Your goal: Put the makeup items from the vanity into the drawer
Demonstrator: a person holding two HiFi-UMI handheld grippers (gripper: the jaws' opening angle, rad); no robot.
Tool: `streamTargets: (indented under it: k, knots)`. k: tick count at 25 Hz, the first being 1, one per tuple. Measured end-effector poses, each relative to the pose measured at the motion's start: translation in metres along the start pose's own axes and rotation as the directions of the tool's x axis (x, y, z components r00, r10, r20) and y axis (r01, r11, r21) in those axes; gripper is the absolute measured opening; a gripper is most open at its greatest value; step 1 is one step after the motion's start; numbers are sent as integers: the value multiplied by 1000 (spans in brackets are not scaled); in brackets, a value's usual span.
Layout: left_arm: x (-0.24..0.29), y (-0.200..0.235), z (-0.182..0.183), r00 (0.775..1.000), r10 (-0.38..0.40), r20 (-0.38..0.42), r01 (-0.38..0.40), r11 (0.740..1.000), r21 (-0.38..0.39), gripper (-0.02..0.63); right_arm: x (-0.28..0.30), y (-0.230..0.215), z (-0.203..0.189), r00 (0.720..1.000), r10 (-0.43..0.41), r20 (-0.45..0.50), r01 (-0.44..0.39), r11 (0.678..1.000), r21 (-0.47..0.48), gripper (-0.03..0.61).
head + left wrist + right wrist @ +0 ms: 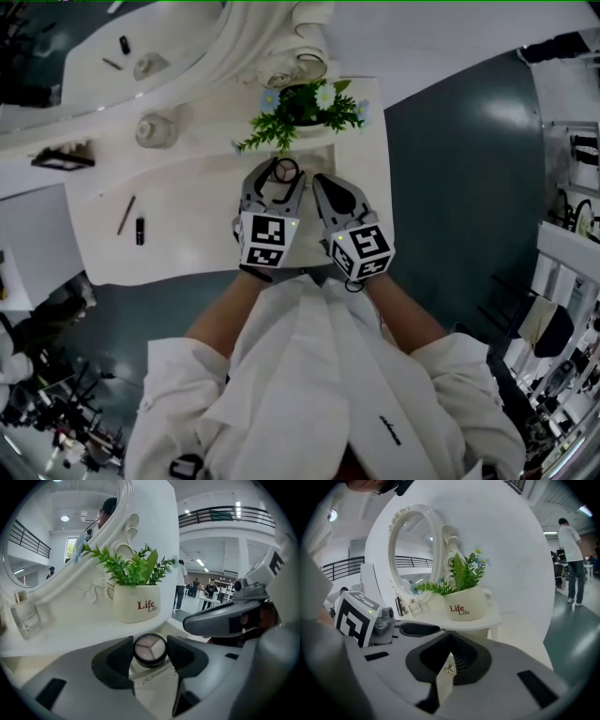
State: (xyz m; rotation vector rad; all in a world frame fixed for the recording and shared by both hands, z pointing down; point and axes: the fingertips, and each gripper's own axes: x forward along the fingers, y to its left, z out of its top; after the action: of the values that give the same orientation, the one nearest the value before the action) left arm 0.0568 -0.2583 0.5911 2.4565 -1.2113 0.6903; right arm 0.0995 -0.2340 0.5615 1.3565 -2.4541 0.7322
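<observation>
vanity (pixel 187 216): white, curved front edge, with a raised back shelf; both grippers hang over its right half, close side by side.
mirror (pixel 412 555): oval, in a moulded white frame, upright at the back of the vanity, left of the plant pot in the right gripper view.
person (pixel 309 375): white sleeves and coat at the bottom of the head view, one hand behind each gripper.
plant pot (pixel 136 604): cream, printed "life" in red, with green sprigs and small pale flowers; it stands on the back shelf straight ahead of both grippers.
left gripper (pixel 281 178): jaws partway apart, pads pressed on either side of the compact; points toward the plant pot.
right gripper (pixel 449 658): jaws brought together, pads meeting, nothing between them; just beside the left gripper, not touching it.
glass bottle (pixel 26 616): clear, square, with a gold cap, on the shelf below the mirror, well left of the plant pot.
compact (pixel 150 648): round, dark rim, three pale wedges under a clear lid; clamped in the left gripper, just in front of the plant pot.
pencil (pixel 127 215): thin and dark, lying on the left part of the vanity top, well apart from the grippers.
black tube (pixel 140 231): short, lying just beside the pencil.
</observation>
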Motion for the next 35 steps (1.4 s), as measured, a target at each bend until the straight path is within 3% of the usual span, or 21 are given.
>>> streamTargets:
  k: [15, 35]
  knots:
    - [19, -7, -6, 995, 73, -70, -74, 997, -24, 244, -10, -24, -6, 1000, 17, -7, -17, 999, 29, 18]
    - [20, -6, -5, 992, 95, -81, -98, 995, -34, 244, -11, -22, -10, 999, 46, -17, -46, 998, 33, 18]
